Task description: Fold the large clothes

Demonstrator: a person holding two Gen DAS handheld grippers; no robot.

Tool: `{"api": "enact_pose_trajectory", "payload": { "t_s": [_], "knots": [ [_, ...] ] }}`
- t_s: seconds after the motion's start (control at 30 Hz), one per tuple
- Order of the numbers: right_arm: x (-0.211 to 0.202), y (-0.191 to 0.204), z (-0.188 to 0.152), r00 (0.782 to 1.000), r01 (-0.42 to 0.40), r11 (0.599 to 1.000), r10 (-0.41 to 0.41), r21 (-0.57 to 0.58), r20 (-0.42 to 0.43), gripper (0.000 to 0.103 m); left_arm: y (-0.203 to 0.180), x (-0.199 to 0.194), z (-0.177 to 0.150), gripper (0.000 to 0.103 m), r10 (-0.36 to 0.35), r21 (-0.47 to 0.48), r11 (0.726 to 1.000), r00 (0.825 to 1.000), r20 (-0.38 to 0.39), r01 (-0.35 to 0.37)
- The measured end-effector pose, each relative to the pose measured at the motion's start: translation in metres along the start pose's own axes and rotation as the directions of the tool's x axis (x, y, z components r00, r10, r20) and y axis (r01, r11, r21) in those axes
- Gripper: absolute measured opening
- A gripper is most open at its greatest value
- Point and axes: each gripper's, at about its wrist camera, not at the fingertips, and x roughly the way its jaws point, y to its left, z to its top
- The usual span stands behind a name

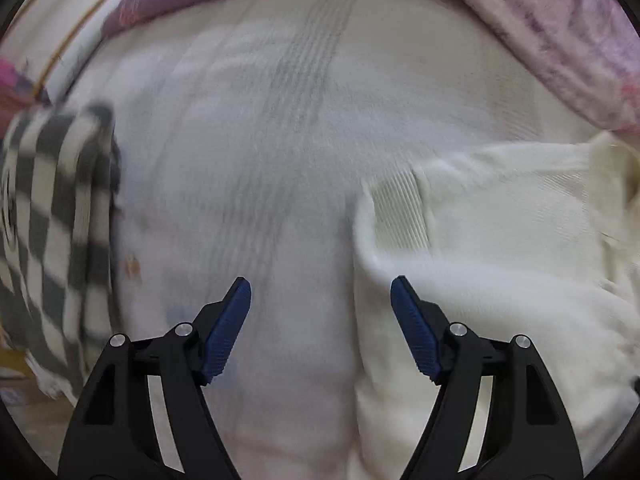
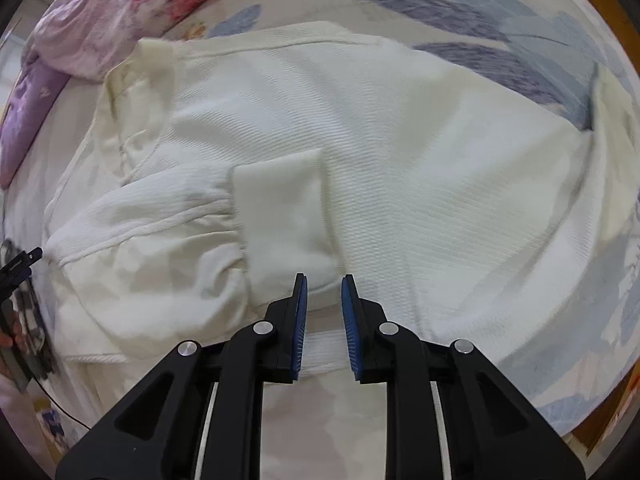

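The cream-white ribbed knit sweater point(image 2: 400, 152) lies spread flat on a pale bedsheet printed with blue-grey leaves point(image 2: 460, 8), its body filling the middle of the right wrist view; one sleeve is folded across the front, its plain smooth cuff point(image 2: 280, 216) resting on the body, the gathered sleeve running off to the left; the right gripper point(image 2: 323, 280), black-armed with blue ribbed pads, points down at the lower edge of that cuff, its jaws narrowly parted, and whether they pinch any fabric I cannot tell; in the blurred left wrist view the sweater point(image 1: 500, 220) lies at the right, with a ribbed band near its left edge; the left gripper point(image 1: 321, 284) hangs over the bare sheet point(image 1: 280, 120) just beside that edge, jaws spread wide with nothing between them; a grey-and-white checked cloth point(image 1: 52, 220) lies at the far left; a crumpled pink and lilac floral quilt point(image 2: 120, 4) is bunched along the far side.
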Motion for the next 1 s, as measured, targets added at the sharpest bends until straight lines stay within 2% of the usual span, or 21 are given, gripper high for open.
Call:
{"api": "enact_pose_trajectory", "payload": {
  "t_s": [0.03, 0.1, 0.17, 0.2, 0.23, 0.27, 0.3, 0.37, 0.43, 0.53, 0.63, 0.73, 0.77, 0.8, 0.87, 0.93, 0.97, 1.0],
  "knots": [
    [0.005, 0.002, 0.003, 1.0, 0.0, 1.0, 0.0, -0.009, -0.011, 0.024, -0.002, -0.005, -0.012, 0.073, -0.026, -0.011, 1.0, 0.999, -0.02, 0.026],
    [0.015, 0.004, 0.006, 0.999, -0.012, 1.0, 0.012, 0.002, -0.031, 0.042, -0.004, -0.01, -0.04, 0.073, -0.075, -0.013, 0.997, 0.994, -0.076, 0.075],
    [0.021, 0.005, 0.009, 0.998, -0.046, 0.999, 0.047, 0.023, -0.037, 0.046, -0.014, -0.007, -0.065, 0.073, -0.133, -0.002, 0.991, 0.981, -0.14, 0.134],
    [0.026, 0.006, 0.011, 0.999, -0.035, 0.999, 0.036, 0.025, -0.038, 0.046, -0.016, -0.002, -0.078, 0.066, -0.141, 0.011, 0.989, 0.974, -0.175, 0.145],
    [0.03, 0.008, 0.011, 0.999, -0.019, 1.0, 0.02, 0.02, -0.037, 0.045, -0.021, 0.003, -0.087, 0.051, -0.129, 0.026, 0.99, 0.973, -0.192, 0.136],
    [0.031, 0.01, 0.011, 0.999, -0.001, 1.0, 0.001, 0.012, -0.034, 0.033, -0.026, 0.01, -0.098, 0.028, -0.095, 0.046, 0.993, 0.971, -0.219, 0.108],
    [0.03, 0.014, 0.009, 0.998, 0.063, 0.998, -0.063, -0.001, -0.027, 0.018, -0.03, 0.011, -0.106, 0.027, -0.061, 0.059, 0.995, 0.975, -0.216, 0.075],
    [0.024, 0.014, 0.003, 0.994, 0.11, 0.994, -0.109, 0.004, -0.029, 0.0, -0.035, 0.001, -0.11, 0.021, -0.007, 0.093, 0.995, 0.985, -0.172, 0.023],
    [0.028, 0.006, -0.007, 0.989, 0.143, 0.989, -0.141, 0.033, -0.054, 0.0, -0.039, -0.002, -0.112, 0.019, 0.019, 0.097, 0.995, 0.989, -0.146, -0.005],
    [0.042, -0.003, -0.014, 0.986, 0.148, 0.988, -0.143, 0.052, -0.083, 0.0, -0.043, 0.024, -0.11, 0.019, 0.099, 0.127, 0.988, 0.986, -0.13, -0.083],
    [0.037, 0.002, -0.009, 0.986, 0.151, 0.988, -0.147, 0.038, -0.08, 0.0, -0.049, 0.023, -0.103, 0.019, 0.112, 0.147, 0.985, 0.984, -0.139, -0.092],
    [0.019, 0.001, -0.003, 0.993, 0.106, 0.991, -0.102, 0.082, -0.051, 0.001, -0.048, 0.005, -0.103, 0.021, 0.086, 0.149, 0.987, 0.984, -0.154, -0.063],
    [0.012, 0.002, 0.0, 0.995, 0.095, 0.992, -0.092, 0.083, -0.032, 0.004, -0.046, 0.001, -0.101, 0.025, 0.081, 0.151, 0.987, 0.985, -0.151, -0.058],
    [0.003, 0.006, 0.002, 0.997, 0.083, 0.994, -0.083, 0.073, -0.002, 0.004, -0.046, -0.006, -0.101, 0.029, 0.076, 0.151, 0.987, 0.987, -0.141, -0.054],
    [-0.008, 0.019, 0.007, 0.997, 0.065, 0.998, -0.066, 0.022, 0.032, 0.004, -0.047, -0.025, -0.103, 0.029, 0.07, 0.144, 0.988, 0.992, -0.108, -0.054],
    [-0.007, 0.035, 0.01, 0.998, 0.049, 0.998, -0.047, -0.043, 0.038, 0.004, -0.045, -0.037, -0.105, 0.027, 0.037, 0.124, 0.992, 0.996, -0.084, -0.026],
    [-0.003, 0.041, 0.011, 0.999, 0.046, 0.997, -0.044, -0.07, 0.029, 0.004, -0.047, -0.037, -0.107, 0.021, 0.008, 0.123, 0.992, 0.997, -0.08, 0.002],
    [0.008, 0.046, 0.009, 0.999, 0.046, 0.995, -0.046, -0.091, 0.001, 0.003, -0.042, -0.028, -0.105, 0.01, -0.006, 0.129, 0.991, 0.996, -0.087, 0.017]
  ]
}}
